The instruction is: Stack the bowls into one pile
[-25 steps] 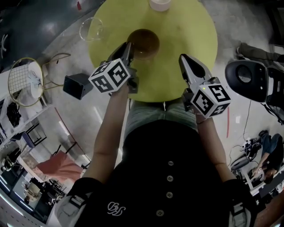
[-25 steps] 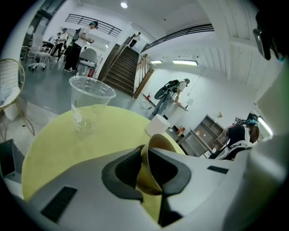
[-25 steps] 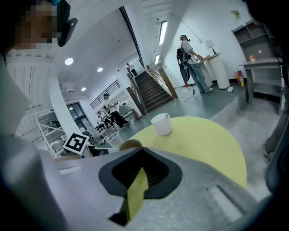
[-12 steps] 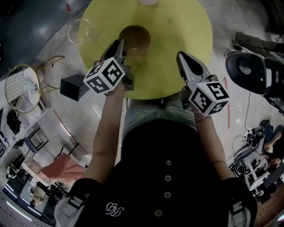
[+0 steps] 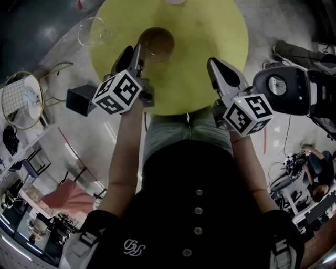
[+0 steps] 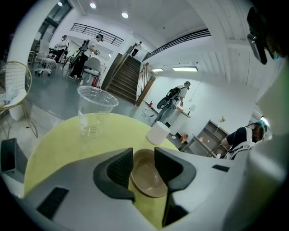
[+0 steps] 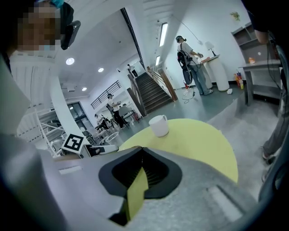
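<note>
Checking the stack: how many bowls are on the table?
1: a brown bowl just ahead of the left gripper; others may be nested inside it, unseen.

On my round yellow-green table [image 5: 210,52], the brown bowl [image 5: 156,41] sits left of centre. The clear plastic cup [image 5: 93,32] stands further left, at the table's edge. The white mug [image 5: 175,1] is behind the bowl at the far edge. My left gripper [image 5: 133,52] is just before the bowl, which lines up beyond its jaws. My right gripper [image 5: 211,64] is over the table's near right side, well apart from the bowl.
</note>
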A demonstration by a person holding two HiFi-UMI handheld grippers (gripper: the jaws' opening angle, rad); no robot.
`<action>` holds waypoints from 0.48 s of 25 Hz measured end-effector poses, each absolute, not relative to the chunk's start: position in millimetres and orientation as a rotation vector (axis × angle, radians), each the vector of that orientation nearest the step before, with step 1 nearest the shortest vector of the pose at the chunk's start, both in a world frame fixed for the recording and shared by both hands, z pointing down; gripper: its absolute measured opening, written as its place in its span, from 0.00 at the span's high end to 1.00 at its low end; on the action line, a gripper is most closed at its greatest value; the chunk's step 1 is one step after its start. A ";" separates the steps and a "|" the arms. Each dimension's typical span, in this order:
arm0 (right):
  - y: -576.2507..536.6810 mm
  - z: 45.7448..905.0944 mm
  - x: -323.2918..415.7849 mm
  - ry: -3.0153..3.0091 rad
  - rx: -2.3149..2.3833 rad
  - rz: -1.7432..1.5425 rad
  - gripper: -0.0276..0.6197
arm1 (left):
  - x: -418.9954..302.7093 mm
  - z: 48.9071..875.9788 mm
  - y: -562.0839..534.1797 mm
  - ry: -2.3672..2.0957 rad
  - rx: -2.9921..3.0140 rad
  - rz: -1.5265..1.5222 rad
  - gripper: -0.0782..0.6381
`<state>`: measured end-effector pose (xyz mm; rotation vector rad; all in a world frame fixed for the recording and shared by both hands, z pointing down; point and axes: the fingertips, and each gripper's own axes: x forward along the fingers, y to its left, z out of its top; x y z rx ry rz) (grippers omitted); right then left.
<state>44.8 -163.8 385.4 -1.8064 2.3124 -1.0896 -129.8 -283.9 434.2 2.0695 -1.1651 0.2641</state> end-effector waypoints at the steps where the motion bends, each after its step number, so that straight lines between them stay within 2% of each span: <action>1: -165.6 383.4 48.7 2.325 -1.802 -1.072 0.95 | -129.4 431.0 -283.6 -1.173 2.074 0.244 0.70; 12: -173.4 340.3 51.1 2.560 -1.641 -0.955 0.95 | -122.8 374.5 -252.1 -1.205 2.157 0.101 0.70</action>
